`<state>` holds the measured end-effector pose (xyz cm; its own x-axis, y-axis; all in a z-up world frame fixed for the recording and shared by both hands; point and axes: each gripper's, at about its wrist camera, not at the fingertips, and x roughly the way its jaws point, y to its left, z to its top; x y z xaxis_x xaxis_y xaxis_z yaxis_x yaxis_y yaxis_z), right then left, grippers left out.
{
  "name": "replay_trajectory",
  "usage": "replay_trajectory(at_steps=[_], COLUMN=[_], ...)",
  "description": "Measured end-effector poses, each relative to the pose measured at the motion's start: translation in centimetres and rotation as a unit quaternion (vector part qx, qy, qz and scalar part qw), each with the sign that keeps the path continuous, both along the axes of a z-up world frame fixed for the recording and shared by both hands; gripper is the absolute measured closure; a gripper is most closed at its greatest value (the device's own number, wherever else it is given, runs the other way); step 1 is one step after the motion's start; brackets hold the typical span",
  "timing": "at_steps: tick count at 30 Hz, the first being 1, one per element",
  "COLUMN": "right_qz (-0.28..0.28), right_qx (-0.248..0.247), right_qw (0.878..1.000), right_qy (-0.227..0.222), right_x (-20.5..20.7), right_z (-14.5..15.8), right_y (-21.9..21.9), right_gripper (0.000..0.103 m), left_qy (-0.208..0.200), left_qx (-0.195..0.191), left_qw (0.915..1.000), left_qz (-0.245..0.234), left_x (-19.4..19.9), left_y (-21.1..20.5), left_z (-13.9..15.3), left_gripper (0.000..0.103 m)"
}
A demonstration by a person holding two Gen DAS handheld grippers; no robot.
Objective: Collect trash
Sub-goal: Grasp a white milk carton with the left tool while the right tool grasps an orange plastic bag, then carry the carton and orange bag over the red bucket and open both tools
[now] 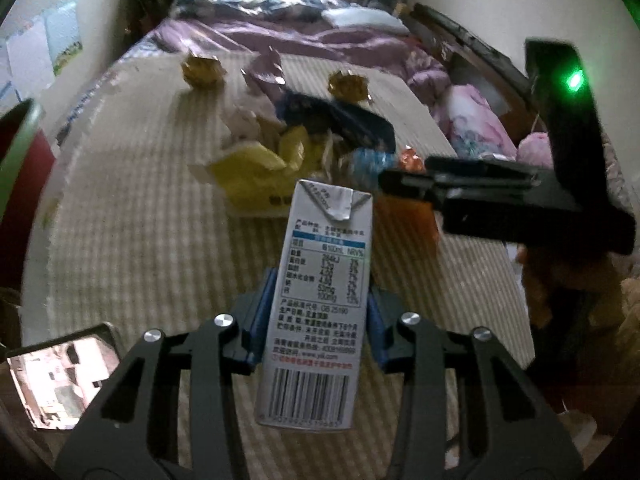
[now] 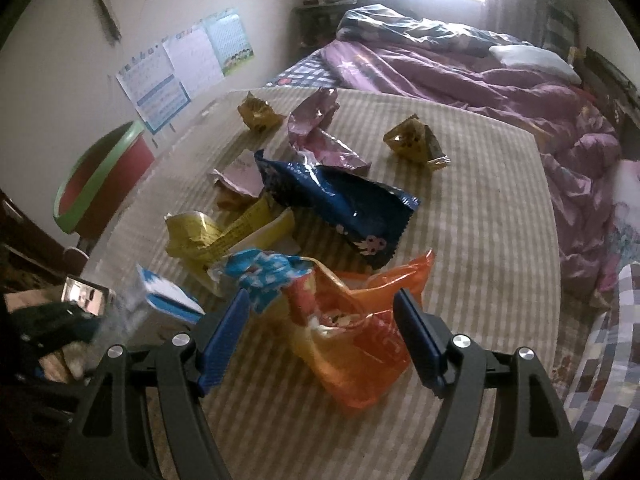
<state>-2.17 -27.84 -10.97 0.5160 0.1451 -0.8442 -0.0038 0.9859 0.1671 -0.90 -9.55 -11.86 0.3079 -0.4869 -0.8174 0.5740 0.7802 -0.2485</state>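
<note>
A silver milk carton (image 1: 320,300) with a barcode stands upright between the blue pads of my left gripper (image 1: 322,292), which is shut on its sides above the striped mat (image 1: 140,240). The same carton shows as a blurred blue and white box (image 2: 168,296) in the right wrist view. My right gripper (image 2: 322,300) is open, its fingers either side of a crumpled orange plastic bag (image 2: 360,340) without pressing on it. Beyond lie a light blue wrapper (image 2: 264,272), a yellow wrapper (image 2: 208,236), a dark blue snack bag (image 2: 340,200), a pink wrapper (image 2: 320,132) and two gold wrappers (image 2: 258,114) (image 2: 412,140).
A red bin with a green rim (image 2: 100,184) stands to the left of the mat, by the wall. A rumpled purple quilt (image 2: 460,76) and a white pillow (image 2: 532,60) lie behind the trash. A checked cloth (image 2: 600,360) is at the right edge.
</note>
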Motion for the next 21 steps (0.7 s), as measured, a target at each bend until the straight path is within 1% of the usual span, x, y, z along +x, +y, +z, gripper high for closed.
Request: replay_trajectory(at_steps=[4, 7, 8, 9, 10, 11, 14, 16, 17, 20, 21], right_qz=[0.011, 0.017, 0.021, 0.024, 0.028, 0.031, 0.043, 0.043, 0.042, 0.04, 0.04], right_qx=[-0.02, -0.035, -0.038, -0.033, -0.026, -0.031, -0.033, -0.027, -0.021, 0.006, 0.012], right_qw=[1.0, 0.999, 0.999, 0.999, 0.999, 0.999, 0.999, 0.999, 0.999, 0.999, 0.999], right_qy=[0.001, -0.003, -0.008, -0.008, -0.007, -0.007, -0.008, -0.009, -0.011, -0.019, -0.023], right_x=[0.3, 0.4, 0.4, 0.4, 0.4, 0.5, 0.3, 0.1, 0.0, -0.1, -0.1], right_z=[-0.8, -0.8, -0.6, -0.5, -0.5, -0.4, -0.1, 0.2, 0.4, 1.3, 1.8], right_y=[1.0, 1.5, 1.6, 1.6, 1.6, 1.8, 2.4, 2.4, 2.4, 2.4, 2.6], right_gripper=[0.03, 0.036, 0.053, 0.068, 0.072, 0.073, 0.081, 0.081, 0.084, 0.084, 0.086], left_qy=[-0.017, -0.034, -0.039, -0.042, -0.043, -0.043, -0.046, -0.048, -0.05, -0.058, -0.061], left_qx=[0.0, 0.002, 0.003, 0.003, 0.003, 0.001, -0.002, -0.004, -0.005, -0.009, -0.01], left_qw=[0.9997, 0.999, 0.9988, 0.9985, 0.9984, 0.9983, 0.998, 0.9978, 0.9976, 0.9968, 0.9964], left_qz=[0.016, 0.028, 0.031, 0.034, 0.036, 0.039, 0.043, 0.045, 0.047, 0.054, 0.058], left_x=[0.3, 0.3, 0.3, 0.4, 0.4, 0.5, 0.5, 0.5, 0.6, 0.7, 0.8], left_y=[0.4, 1.0, 1.1, 1.4, 1.6, 1.8, 2.1, 2.3, 2.3, 2.7, 2.9], left_z=[0.8, 1.1, 1.3, 1.5, 1.5, 1.6, 1.7, 1.8, 1.9, 2.3, 2.4], left_gripper=[0.064, 0.064, 0.064, 0.064, 0.064, 0.064, 0.064, 0.064, 0.064, 0.064, 0.064])
